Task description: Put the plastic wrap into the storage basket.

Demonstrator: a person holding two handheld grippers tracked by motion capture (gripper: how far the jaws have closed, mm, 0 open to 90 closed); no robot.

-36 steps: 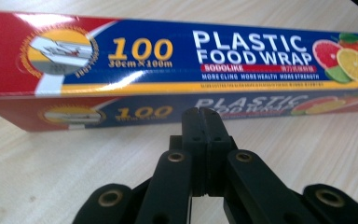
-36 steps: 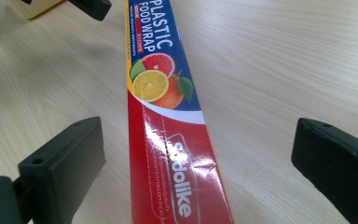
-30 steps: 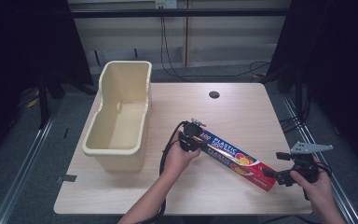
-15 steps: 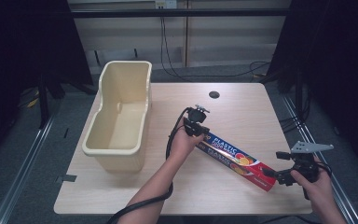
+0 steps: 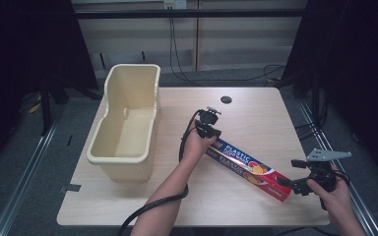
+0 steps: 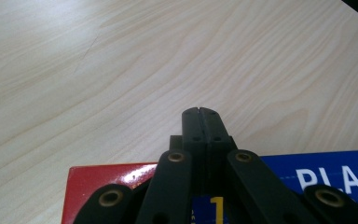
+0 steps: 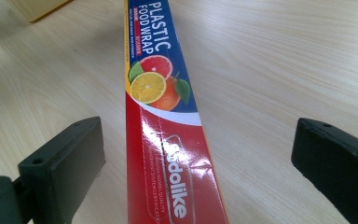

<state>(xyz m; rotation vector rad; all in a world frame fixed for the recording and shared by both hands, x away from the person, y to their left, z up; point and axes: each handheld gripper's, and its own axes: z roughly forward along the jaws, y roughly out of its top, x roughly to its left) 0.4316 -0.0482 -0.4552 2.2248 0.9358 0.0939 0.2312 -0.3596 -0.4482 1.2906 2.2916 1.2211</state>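
Note:
A long box of plastic food wrap, blue and red with citrus fruit printed on it, lies slantwise on the wooden table. My left gripper is shut with nothing in it, over the box's upper left end. In the left gripper view its closed jaws reach out past the box's end over bare wood. My right gripper stands open at the box's lower right end. In the right gripper view the box runs between the wide-open jaws, touching neither one.
A cream plastic basin stands with nothing in it on the table's left part. A small dark round hole marks the tabletop near its far edge. Cables hang behind the table, and dark floor surrounds it.
My left hand has carried its shut gripper farther up the table and slightly right, past the box's upper left end. The right gripper and the box have stayed put.

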